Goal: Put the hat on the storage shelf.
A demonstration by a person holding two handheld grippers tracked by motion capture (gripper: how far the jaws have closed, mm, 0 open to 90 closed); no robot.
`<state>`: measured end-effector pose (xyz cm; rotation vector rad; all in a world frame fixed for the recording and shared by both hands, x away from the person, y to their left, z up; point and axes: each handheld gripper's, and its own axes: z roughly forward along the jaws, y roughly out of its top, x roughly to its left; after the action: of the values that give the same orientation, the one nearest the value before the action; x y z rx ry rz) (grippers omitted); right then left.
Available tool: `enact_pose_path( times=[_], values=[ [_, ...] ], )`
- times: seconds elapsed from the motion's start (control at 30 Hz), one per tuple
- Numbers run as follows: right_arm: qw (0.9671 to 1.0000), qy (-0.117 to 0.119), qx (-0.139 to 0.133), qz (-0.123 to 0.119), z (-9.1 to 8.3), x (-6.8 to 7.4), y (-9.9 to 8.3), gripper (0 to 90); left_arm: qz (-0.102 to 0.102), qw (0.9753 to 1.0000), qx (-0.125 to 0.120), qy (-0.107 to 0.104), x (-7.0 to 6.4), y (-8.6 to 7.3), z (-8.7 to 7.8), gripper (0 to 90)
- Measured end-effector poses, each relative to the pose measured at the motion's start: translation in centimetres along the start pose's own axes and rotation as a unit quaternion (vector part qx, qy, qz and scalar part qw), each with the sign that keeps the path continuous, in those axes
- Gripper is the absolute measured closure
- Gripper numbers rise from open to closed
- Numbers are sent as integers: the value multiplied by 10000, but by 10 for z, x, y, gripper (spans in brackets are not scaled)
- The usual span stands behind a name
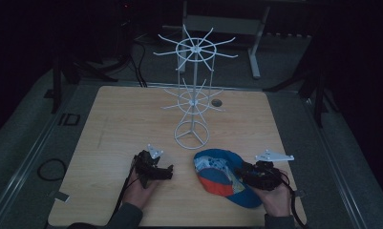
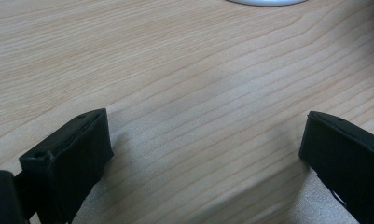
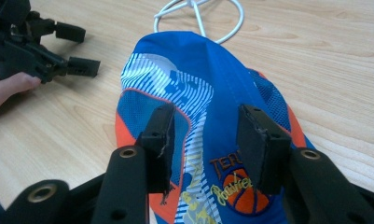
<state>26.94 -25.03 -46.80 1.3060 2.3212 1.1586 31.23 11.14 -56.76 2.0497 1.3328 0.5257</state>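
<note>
In the high view the person's forearms come in nearest the camera at the bottom edge, each hand gripping a black tool; the left gripper rests on the wooden table with its jaws apart and pointing toward the cap; the right gripper sits at the near right corner, its jaws reaching onto the blue and orange cap, which lies flat on the table just in front of the white wire rack; the rack stands upright at the middle of the table, its round base touching the wood and two tiers of spokes above; a small dark round disc lies beyond the rack.

In the left gripper view the two black jaws stand wide apart over bare wood, with nothing between them; a curved white edge of the rack's base shows at the top.

In the right gripper view the jaws are apart, hovering over the cap with its printed basketball design between and below them; whether the pads touch the fabric cannot be told; the left gripper, held in a hand, lies on the table to the side, and the rack's base ring lies beyond the cap.
</note>
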Motion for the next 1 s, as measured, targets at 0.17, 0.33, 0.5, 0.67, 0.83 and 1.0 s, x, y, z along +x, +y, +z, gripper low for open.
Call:
enact_pose_path(
  times=[0.17, 0.33, 0.5, 0.67, 0.83, 1.0],
  values=[
    [9997, -52, 181, -160, -3, -2, 9, 547, -1, 10000, 0, 2, 0, 0, 0, 26],
    [9993, 68, 279, -248, -2, -2, 20, 526, -1, 10000, 0, 2, 0, 0, 0, 26],
    [9986, 169, 379, -318, 2, -4, 29, 508, -3, 10000, 0, 2, 0, 0, 0, 26],
    [9975, 173, 543, -411, 4, -6, 34, 505, -3, 10000, -4, 2, 0, 0, 0, 26],
    [9957, 199, 684, -584, 6, -5, 38, 510, -4, 10000, -4, 2, 0, 0, 0, 26],
    [9928, 146, 835, -848, 10, -5, 43, 508, -3, 10000, 1, 2, 0, 0, 0, 26]
  ],
)
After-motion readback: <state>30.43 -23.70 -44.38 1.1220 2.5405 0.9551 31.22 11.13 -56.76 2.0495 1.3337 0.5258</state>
